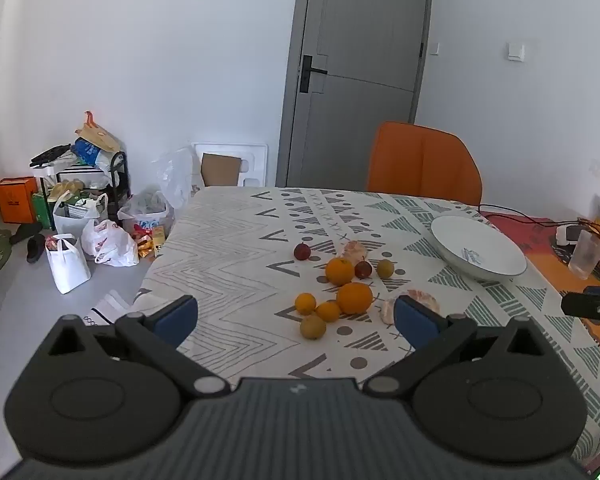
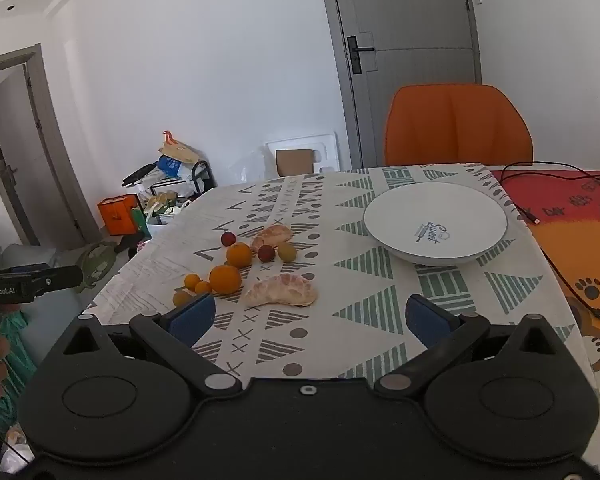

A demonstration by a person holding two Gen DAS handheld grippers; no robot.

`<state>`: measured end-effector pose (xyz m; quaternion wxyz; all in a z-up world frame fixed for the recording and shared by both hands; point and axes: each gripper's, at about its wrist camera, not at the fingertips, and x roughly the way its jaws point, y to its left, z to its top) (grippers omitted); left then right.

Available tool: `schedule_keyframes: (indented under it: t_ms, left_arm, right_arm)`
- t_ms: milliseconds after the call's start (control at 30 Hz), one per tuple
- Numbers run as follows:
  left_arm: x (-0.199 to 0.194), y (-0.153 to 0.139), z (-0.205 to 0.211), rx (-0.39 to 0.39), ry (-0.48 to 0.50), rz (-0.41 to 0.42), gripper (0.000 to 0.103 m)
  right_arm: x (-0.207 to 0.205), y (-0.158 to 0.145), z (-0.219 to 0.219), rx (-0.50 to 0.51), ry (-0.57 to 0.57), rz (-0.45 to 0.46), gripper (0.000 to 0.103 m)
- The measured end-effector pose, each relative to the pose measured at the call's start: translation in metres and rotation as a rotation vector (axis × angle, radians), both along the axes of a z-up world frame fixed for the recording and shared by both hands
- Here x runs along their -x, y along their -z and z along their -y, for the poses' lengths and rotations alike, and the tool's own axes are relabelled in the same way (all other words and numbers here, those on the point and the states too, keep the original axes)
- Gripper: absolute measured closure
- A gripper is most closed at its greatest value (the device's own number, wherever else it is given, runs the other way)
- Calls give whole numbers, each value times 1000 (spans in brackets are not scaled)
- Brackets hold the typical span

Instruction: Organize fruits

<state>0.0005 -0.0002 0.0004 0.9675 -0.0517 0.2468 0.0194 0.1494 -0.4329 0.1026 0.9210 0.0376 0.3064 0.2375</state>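
Fruit lies loose in a bunch on the worktop (image 2: 340,300), and none of it is in the white bowl (image 2: 436,240) yet. The bowl sits off to the right of the bunch, well apart from it.

Both tools are held above the near edge, tipped down a bit. The left hand-held gripper (image 1: 296,316) is wide open with nothing in it. The right hand-held gripper (image 2: 310,316) is wide open too, and empty.

A peeled fruit piece (image 2: 280,290) lies just ahead of the right one, a little to its left. Its long side runs left to right. I think the right hand is nearer to it. The oranges (image 1: 354,298) sit straight ahead of the left one.
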Motion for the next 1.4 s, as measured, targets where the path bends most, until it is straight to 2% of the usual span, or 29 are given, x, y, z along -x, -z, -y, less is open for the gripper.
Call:
schedule_keyframes:
  t_ms: [267, 867, 1400]
  left_arm:
    - [6, 1, 14, -14, 20, 10, 0]
    - [4, 5, 7, -13, 67, -25, 0]
    - [5, 15, 5, -4, 66, -35, 0]
  right_arm:
    - [-2, 4, -4, 8, 18, 2, 0]
    - [-3, 10, -2, 1, 14, 7, 0]
    - [-4, 13, -4, 18, 16, 15, 0]
